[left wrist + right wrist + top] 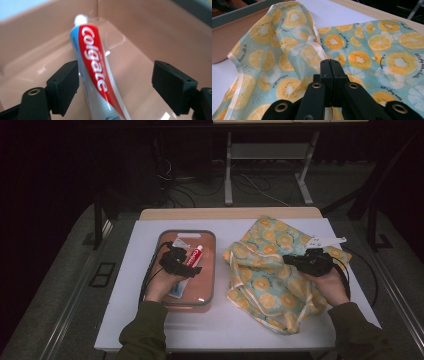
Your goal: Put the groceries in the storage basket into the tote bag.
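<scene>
Left gripper point(115, 85) is lowered into the pink tub point(155, 27) with its jaws spread on either side of the toothpaste tube point(96, 75), so that the tube can be clamped across its width; one pad point(65, 86) seems just to touch the tube, the far pad stands apart, so nothing is grasped yet. Right gripper point(329, 75) is clenched on a fold of the fruit-print cloth bag point(374, 55) beside the tub, probably so that its mouth is kept ready for the tube.
</scene>
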Demonstrator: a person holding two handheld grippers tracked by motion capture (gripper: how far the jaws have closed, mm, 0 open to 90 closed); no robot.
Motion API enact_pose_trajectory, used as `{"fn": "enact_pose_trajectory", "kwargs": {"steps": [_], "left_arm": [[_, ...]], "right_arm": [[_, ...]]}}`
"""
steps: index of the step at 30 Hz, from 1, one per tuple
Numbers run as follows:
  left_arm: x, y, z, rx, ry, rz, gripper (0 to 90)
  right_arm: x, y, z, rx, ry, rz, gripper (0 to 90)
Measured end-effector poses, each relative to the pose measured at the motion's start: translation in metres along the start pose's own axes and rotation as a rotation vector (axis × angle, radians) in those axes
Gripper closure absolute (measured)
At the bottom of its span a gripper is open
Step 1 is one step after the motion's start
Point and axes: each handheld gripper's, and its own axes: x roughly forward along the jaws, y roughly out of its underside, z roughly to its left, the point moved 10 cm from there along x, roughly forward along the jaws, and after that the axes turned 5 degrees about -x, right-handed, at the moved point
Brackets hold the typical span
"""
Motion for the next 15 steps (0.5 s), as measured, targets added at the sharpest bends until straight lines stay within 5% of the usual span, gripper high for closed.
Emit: {"fn": "enact_pose_trajectory", "kwargs": {"steps": [4,8,11,15], "left_arm": [[0.006,0.009,0.001,-0.006,-0.017,0.072,27.1],[0.009,0.017,0.006,-0.028,-0.081,0.142,36.7],[0.009,0.017,0.006,-0.029,-0.091,0.147,51.8],[0.007,0.017,0.003,-0.023,-0.079,0.150,59.0]], "right_arm": [[-0.001,-0.001,0.000,0.002,0.003,-0.005,89.8],[-0.001,-0.001,0.001,-0.001,0.001,-0.004,89.8],[-0.001,-0.001,0.001,-0.001,0.001,-0.005,89.8],[-0.002,-0.001,0.000,-0.002,0.004,-0.007,89.8]]}}
